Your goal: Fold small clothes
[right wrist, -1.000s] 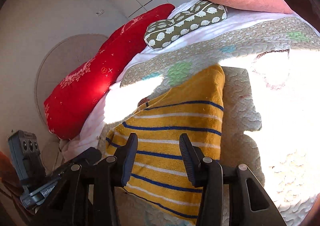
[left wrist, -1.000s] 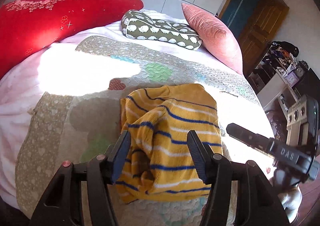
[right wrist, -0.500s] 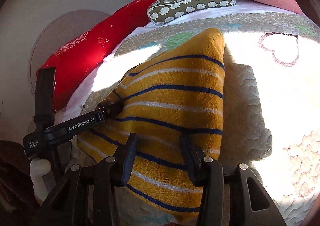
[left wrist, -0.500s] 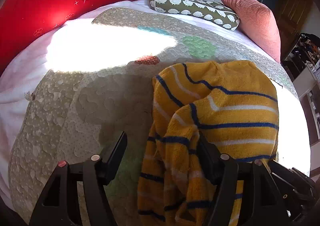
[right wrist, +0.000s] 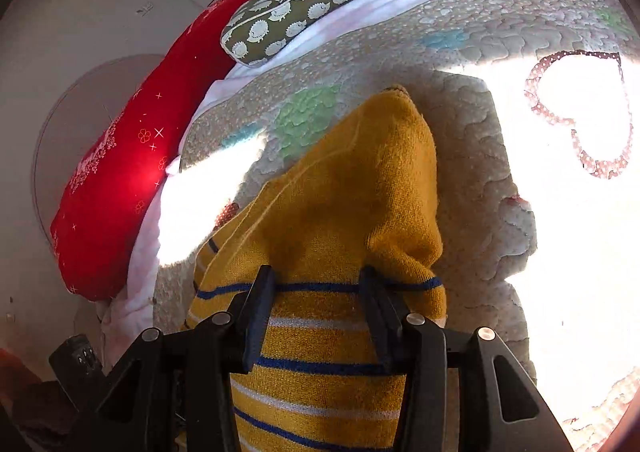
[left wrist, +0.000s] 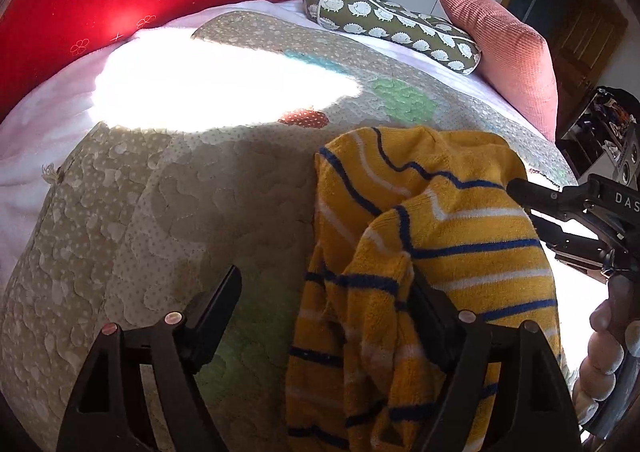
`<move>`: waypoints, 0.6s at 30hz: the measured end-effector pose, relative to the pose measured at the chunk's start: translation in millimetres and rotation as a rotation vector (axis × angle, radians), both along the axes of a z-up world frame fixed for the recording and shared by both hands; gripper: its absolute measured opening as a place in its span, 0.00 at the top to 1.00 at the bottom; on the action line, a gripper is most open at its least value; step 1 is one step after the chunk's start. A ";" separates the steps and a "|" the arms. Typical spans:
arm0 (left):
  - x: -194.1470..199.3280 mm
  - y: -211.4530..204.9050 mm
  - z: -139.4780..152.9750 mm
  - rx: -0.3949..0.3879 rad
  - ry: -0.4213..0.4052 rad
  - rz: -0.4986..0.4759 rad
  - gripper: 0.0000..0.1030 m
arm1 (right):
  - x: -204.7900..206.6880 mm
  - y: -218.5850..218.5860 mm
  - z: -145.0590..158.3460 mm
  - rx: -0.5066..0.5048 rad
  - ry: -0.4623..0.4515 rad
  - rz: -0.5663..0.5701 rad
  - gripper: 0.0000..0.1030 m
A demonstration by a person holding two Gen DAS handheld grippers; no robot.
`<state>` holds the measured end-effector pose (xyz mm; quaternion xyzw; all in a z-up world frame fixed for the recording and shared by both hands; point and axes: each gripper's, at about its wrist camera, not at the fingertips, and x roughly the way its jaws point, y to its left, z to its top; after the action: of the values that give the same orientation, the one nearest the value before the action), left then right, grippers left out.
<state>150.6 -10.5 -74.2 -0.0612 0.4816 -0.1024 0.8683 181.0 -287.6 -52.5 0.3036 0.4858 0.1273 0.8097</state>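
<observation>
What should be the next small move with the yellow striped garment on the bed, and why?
Probably bring the left tool over the bunched edge of the yellow striped garment and close on it. Its jaws stand open, with the cloth only draped over one finger, and the garment lies crumpled on the quilt. The right tool is open over it too.

The left black two-finger claw [left wrist: 324, 300] is wide apart. The right black two-finger claw [right wrist: 316, 312] gapes too.
</observation>
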 end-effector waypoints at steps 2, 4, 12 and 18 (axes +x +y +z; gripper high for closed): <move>-0.2 1.6 2.2 -0.007 -0.002 -0.012 0.22 | -20.2 -2.4 16.7 0.014 -0.084 -0.004 0.53; -3.5 8.9 6.0 -0.036 0.012 -0.004 0.22 | -48.2 -7.0 30.1 -0.058 -0.138 -0.022 0.53; -40.6 18.2 18.2 0.009 -0.041 -0.022 0.22 | -125.4 3.9 -13.1 -0.271 -0.113 0.022 0.50; -65.0 34.7 44.8 -0.006 -0.075 0.012 0.22 | -158.9 -8.8 0.0 -0.169 -0.161 -0.038 0.50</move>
<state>85.6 24.1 -29.4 -0.0631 0.4479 -0.1008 0.8862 22.2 -296.4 -52.5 0.2322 0.4224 0.0945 0.8710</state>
